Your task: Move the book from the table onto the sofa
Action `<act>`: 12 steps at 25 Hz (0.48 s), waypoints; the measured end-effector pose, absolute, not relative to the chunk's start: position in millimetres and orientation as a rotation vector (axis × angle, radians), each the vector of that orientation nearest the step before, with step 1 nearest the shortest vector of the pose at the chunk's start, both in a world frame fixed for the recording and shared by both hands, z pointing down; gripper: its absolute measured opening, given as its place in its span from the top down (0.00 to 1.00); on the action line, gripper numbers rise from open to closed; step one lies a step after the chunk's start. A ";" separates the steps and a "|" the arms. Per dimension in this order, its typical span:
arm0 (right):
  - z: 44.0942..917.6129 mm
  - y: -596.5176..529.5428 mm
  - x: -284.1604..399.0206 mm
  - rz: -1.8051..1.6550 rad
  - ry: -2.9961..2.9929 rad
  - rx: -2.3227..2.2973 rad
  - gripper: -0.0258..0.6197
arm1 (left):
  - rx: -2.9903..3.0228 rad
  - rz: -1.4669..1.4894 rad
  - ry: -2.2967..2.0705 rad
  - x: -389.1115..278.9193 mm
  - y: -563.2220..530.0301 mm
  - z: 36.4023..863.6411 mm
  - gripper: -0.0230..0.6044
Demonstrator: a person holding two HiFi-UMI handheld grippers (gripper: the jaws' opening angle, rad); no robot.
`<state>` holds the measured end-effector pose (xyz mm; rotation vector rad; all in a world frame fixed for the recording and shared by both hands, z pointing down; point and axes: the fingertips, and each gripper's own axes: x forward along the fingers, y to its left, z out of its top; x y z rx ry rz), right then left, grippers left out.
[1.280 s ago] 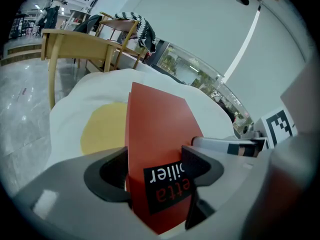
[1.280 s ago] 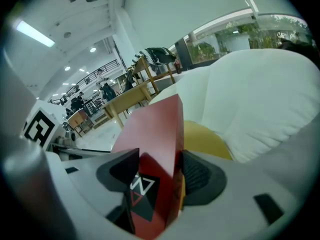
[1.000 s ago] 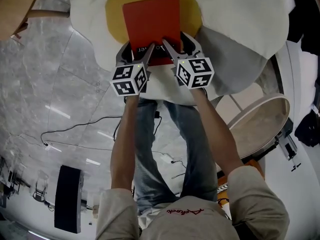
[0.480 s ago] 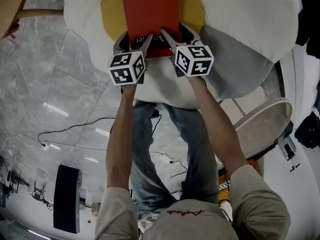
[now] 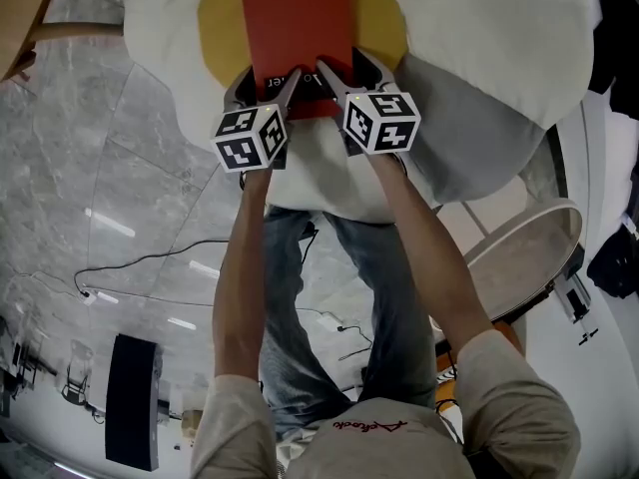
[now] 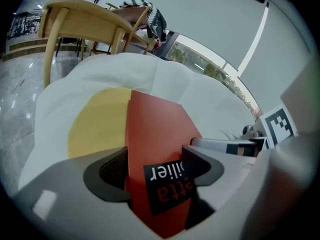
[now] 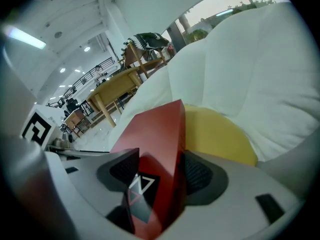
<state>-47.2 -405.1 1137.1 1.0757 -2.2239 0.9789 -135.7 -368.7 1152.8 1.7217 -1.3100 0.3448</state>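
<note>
Red book was seen at 12 o'clock in the head view, lying over a yellow round cushion on the white sofa. Whether the book was resting on the cushion or held just above it could not be told. The book's near edge, with its black label, was gripped from both sides. Left gripper was clamped on the near-left corner of the book, at 7 o'clock of the cover. In the left gripper view both jaws were pressed against the book, one on each face, with the label upside down between them. Right gripper was clamped on the near-right corner, at 5 o'clock of the cover. In the right gripper view the jaws were closed on the book's edge, with a triangle mark on the black label between them. The two grippers were just beside each other, marker cubes facing up. Both forearms were stretched forward from 6 o'clock, above blue jeans. A round light-topped table was seen at 4 o'clock, well apart from the book. Grey marble floor was visible at 9 o'clock, with a thin cable on it and a black box at 8 o'clock. A wooden table was seen at 11 o'clock in the left gripper view, beyond the sofa.
</note>
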 end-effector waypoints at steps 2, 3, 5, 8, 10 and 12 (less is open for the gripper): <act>1135.2 -404.9 -47.5 0.963 -2.219 1.074 0.56 | 1.721 0.355 -1.305 -136.1 -368.5 1151.0 0.47; 1133.7 -404.9 -47.7 0.956 -2.217 1.069 0.56 | 1.723 0.363 -1.306 -137.1 -368.5 1149.4 0.47; 1128.5 -405.6 -47.5 0.937 -2.218 1.052 0.56 | 1.734 0.380 -1.323 -140.1 -369.3 1143.3 0.47; 1116.9 -406.6 -43.3 0.899 -2.224 1.049 0.56 | 1.744 0.377 -1.369 -147.0 -371.4 1129.0 0.47; 1107.6 -405.1 -38.2 0.879 -2.222 1.067 0.56 | 1.736 0.369 -1.394 -150.6 -370.5 1120.1 0.47; 1096.0 -401.9 -33.2 0.859 -2.216 1.094 0.56 | 1.732 0.371 -1.411 -153.2 -367.7 1110.3 0.47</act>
